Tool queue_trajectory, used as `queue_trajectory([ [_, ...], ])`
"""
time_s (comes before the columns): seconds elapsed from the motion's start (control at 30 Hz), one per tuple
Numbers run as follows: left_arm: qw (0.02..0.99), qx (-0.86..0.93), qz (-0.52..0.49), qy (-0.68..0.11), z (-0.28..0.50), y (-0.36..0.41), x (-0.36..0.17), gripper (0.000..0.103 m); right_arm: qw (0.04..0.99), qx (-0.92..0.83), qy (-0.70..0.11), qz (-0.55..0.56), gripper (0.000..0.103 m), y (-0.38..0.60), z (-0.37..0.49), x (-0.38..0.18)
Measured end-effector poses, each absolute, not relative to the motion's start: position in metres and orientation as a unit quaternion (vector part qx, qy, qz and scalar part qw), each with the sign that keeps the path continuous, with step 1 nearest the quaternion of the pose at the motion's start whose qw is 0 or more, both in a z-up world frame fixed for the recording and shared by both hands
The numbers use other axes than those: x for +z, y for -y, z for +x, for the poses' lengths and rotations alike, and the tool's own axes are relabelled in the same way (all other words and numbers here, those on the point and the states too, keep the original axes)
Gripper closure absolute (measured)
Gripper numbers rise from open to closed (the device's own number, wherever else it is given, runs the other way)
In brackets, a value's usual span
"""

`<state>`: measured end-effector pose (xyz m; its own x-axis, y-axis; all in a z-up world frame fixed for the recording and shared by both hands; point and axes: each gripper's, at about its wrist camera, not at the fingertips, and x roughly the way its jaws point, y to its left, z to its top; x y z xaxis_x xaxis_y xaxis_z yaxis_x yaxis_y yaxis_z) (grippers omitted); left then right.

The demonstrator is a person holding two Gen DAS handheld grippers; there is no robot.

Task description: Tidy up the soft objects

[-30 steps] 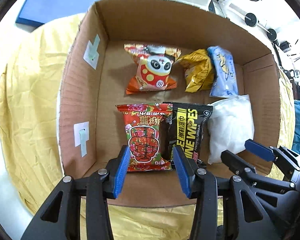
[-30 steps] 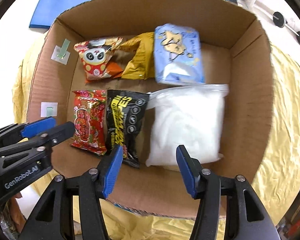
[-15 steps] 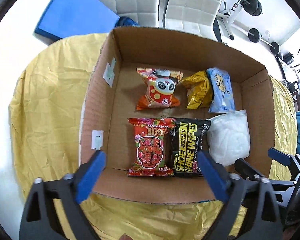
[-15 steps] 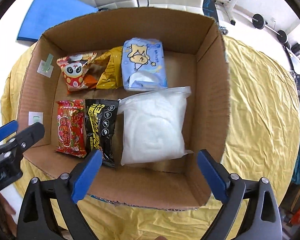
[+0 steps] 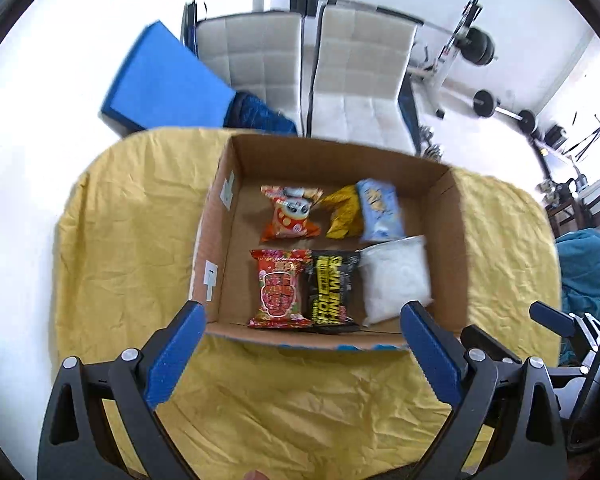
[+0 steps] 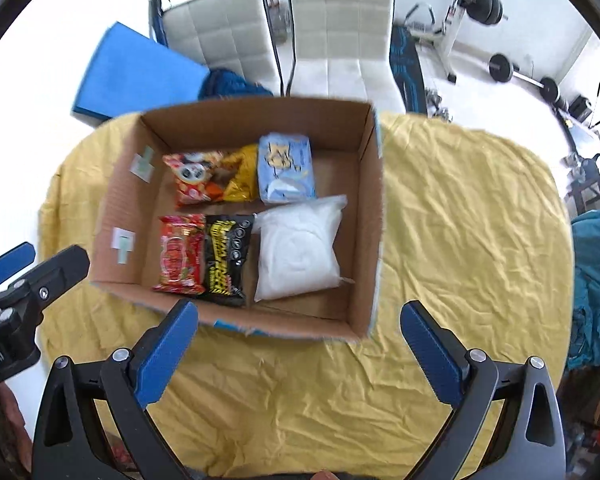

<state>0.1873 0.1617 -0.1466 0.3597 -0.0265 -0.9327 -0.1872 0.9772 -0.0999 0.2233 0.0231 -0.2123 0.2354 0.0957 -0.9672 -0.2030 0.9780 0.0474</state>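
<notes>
A cardboard box (image 5: 216, 216) (image 6: 374, 216) sits on a yellow cloth. Inside lie several soft packs: a red snack pack (image 5: 280, 290) (image 6: 180, 254), a black wipes pack (image 5: 332, 292) (image 6: 226, 258), a white bag (image 5: 396, 276) (image 6: 300, 248), a panda pack (image 5: 290, 214) (image 6: 194, 178), a gold pack (image 5: 344, 212) (image 6: 242, 178) and a light blue pack (image 5: 380, 210) (image 6: 286, 170). My left gripper (image 5: 300, 334) is open and empty above the box's near edge. My right gripper (image 6: 298, 334) is open and empty, also near that edge.
The yellow cloth (image 5: 300, 400) (image 6: 460, 220) covers a round table. Two white chairs (image 5: 356, 80) (image 6: 340, 36) and a blue mat (image 5: 164, 80) (image 6: 136, 72) stand behind it. Gym weights (image 5: 480, 46) are at the back right. A teal cloth (image 6: 596, 280) lies at right.
Both grippers opened wide and pulled up and back from the box. The packs in the box have not moved.
</notes>
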Motion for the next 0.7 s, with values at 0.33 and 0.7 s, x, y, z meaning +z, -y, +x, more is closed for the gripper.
queue_trajectory([
  [0.33,0.849,0.041,-0.071,-0.521,0.132,-0.138,-0.061,0.003,0.822,0.123,-0.556,-0.019,0.0,0.005,0.156,-0.101],
  [0.7,0.865,0.035,-0.069,-0.496,0.088,-0.122,-0.015,0.003,0.849,0.114,-0.516,-0.012,0.0,0.031,0.112,-0.036],
])
